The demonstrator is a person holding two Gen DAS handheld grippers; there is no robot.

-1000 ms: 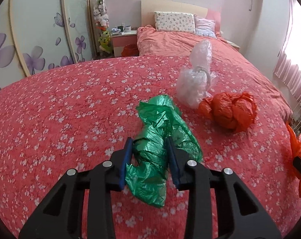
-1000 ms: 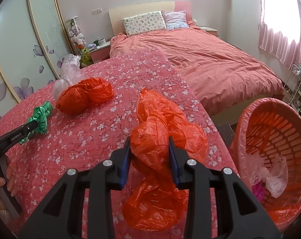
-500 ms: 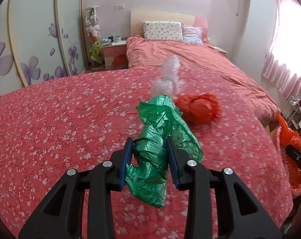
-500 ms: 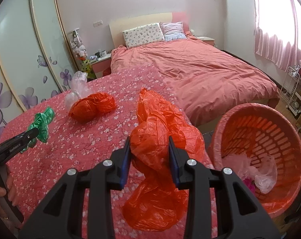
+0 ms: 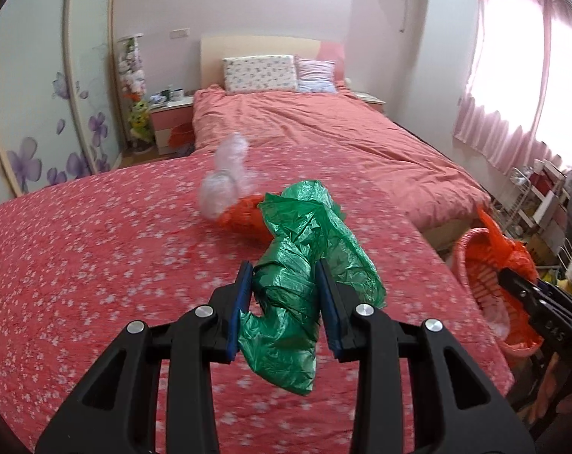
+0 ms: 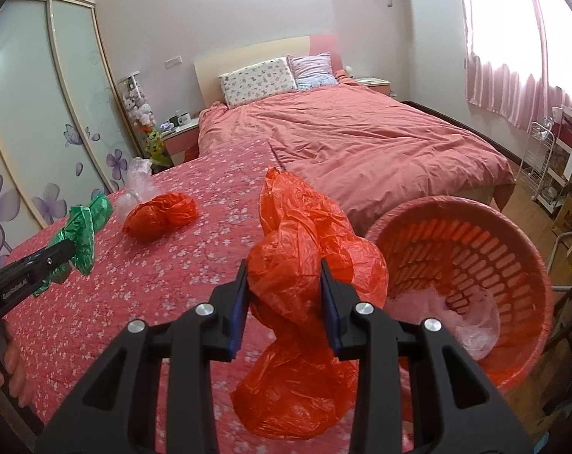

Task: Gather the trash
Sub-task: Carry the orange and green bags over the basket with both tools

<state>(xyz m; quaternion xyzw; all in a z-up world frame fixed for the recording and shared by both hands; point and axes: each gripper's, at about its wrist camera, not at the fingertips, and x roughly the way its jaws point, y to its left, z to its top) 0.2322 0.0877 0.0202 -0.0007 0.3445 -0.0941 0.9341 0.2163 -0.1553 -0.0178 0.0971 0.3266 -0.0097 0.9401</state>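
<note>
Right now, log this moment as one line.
left gripper: green bag held | right gripper: orange bag held | basket: beside table, partly filled

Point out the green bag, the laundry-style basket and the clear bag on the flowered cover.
green bag (image 5: 293, 265), left wrist view, on its crumpled middle between the jaws.
basket (image 6: 520, 234), right wrist view, on its far rim.
clear bag (image 5: 225, 185), left wrist view, on its blurred middle.

A bed with a salmon quilt and two pillows stands at 12 o'clock against a pale wall. Wardrobe doors with purple flowers fill 9 o'clock. Daylight glows through pink curtains at 3 o'clock. A nightstand sits at 11 o'clock.
</note>
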